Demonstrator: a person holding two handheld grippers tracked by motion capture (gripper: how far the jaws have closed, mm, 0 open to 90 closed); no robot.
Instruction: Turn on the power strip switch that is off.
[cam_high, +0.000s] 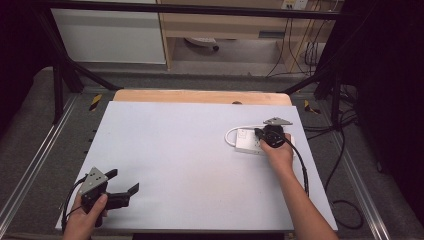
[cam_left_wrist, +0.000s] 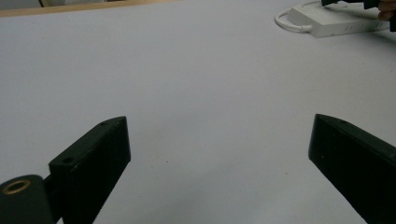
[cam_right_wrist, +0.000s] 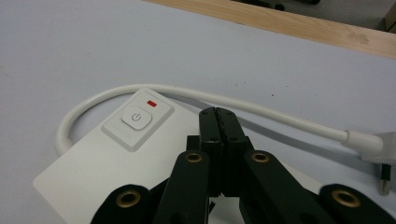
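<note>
The left gripper (cam_high: 122, 192) is held low at the near left corner of the table (cam_high: 175, 150), jaws spread wide with nothing between them; in the left gripper view only bare table surface is seen between the two black jaws. It is kept well apart from the work.

The power strip (cam_high: 248, 141) lies flat at the far right of the table, its white cable (cam_right_wrist: 196, 95) looped round the end that carries the switch (cam_right_wrist: 136, 117). A red indicator (cam_right_wrist: 151, 103) is seen just beyond the switch.

The right gripper (cam_high: 260, 133) is held over the strip, jaws pressed together with nothing gripped, tips just beside the switch; contact cannot be told.

Handling, as judged: the strip is taken to be a light, rigid plastic body, smooth and likely to slide on the table if pushed sideways. The cable is flexible but springy. A hold would best be taken across the narrow body, clear of the switch; the switch itself is better pressed straight down with closed tips.
</note>
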